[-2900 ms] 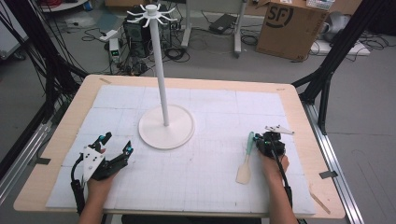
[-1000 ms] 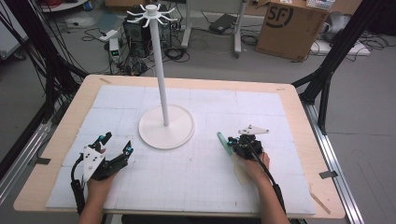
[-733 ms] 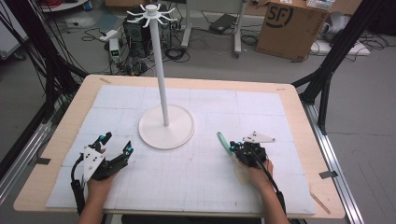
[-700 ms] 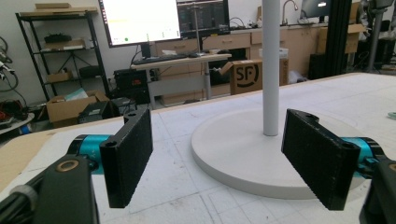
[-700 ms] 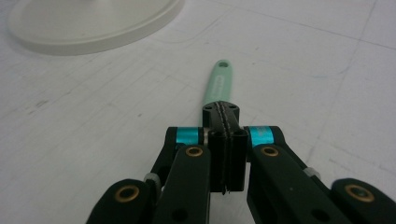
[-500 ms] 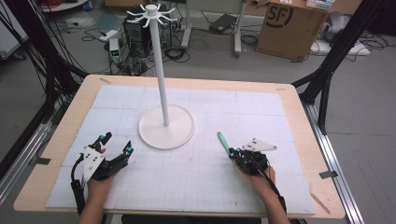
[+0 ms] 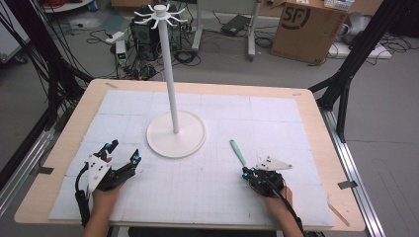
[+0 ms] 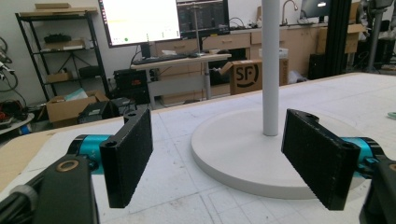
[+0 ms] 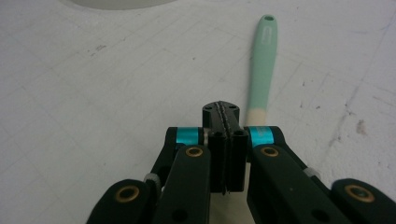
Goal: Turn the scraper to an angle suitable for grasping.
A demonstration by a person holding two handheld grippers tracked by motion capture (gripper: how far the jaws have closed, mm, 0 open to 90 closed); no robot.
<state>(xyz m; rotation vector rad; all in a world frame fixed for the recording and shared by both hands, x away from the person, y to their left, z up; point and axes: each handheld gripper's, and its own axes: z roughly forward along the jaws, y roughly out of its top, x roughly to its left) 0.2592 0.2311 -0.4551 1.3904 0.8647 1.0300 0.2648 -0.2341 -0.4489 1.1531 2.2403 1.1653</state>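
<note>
A spatula [image 7: 237, 153] with a mint-green handle [image 9: 262, 65] lies flat on the white mat, right of centre. Its cream blade end runs under my right gripper [image 7: 248, 173], which rests low on the mat near the front edge. In the right gripper view that gripper [image 9: 224, 109] has its jaws pressed together, the handle passes just to their right, and nothing shows between them. My left gripper [image 7: 124, 152] sits at the front left, open and holding nothing. In the left gripper view it [image 8: 217, 158] faces the white stand's round base [image 8: 243, 149].
The white stand [image 7: 176, 134] has a tall pole topped by a ring of hooks [image 7: 159, 12] and occupies the mat's middle. The wooden table edge [image 7: 341, 163] borders the mat. Beyond the table are a cardboard box [image 7: 306, 29], cables and black frame legs.
My right gripper came in from the right with the spatula, which turned so its handle points away. In the last second that gripper drew back toward the person while the handle stayed put. Left gripper still.
</note>
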